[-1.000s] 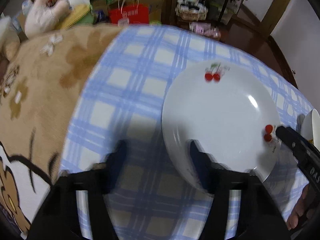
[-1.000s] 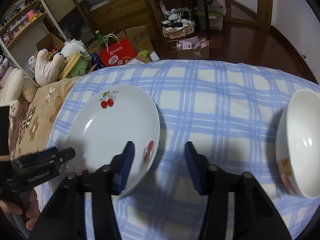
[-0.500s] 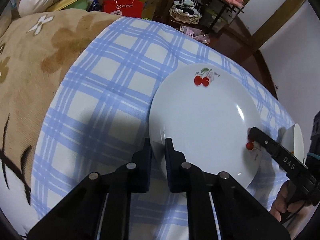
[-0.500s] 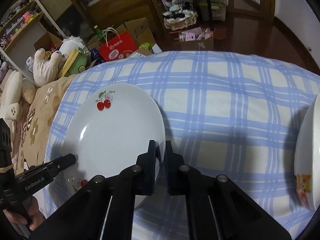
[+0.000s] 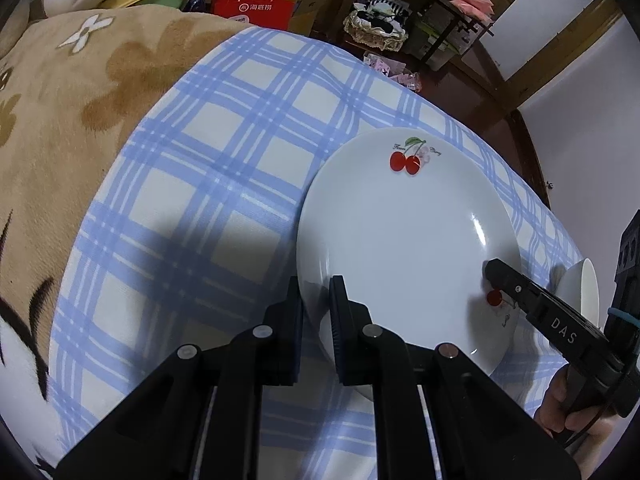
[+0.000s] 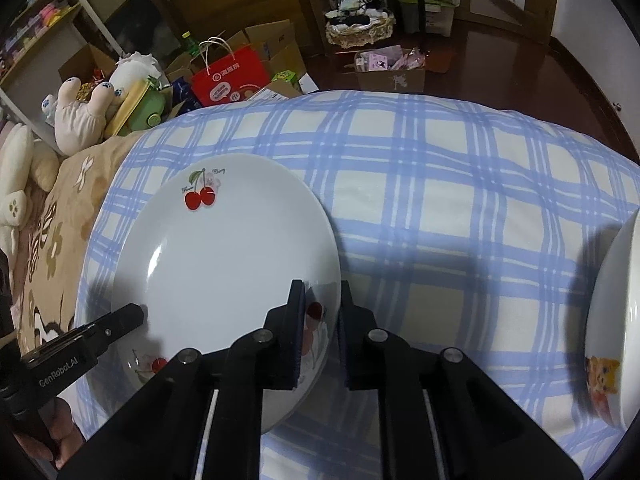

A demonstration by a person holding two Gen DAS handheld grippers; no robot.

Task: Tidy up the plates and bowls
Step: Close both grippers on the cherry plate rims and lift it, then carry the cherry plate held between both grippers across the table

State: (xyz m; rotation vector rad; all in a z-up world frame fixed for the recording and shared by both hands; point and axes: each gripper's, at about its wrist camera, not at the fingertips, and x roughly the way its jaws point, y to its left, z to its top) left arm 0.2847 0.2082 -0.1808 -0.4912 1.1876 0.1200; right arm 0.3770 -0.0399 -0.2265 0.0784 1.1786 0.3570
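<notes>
Left gripper [image 5: 314, 308] and right gripper [image 6: 320, 312]: jaws just closed, each clamped on an opposite rim of the cherry plate [image 5: 404, 236], which lies on the checked cloth [image 5: 224, 152]. Step: two-handed grasp; next likely calls for a level, matched lift. Beyond, right: bowl [image 6: 616, 320], well apart.
</notes>
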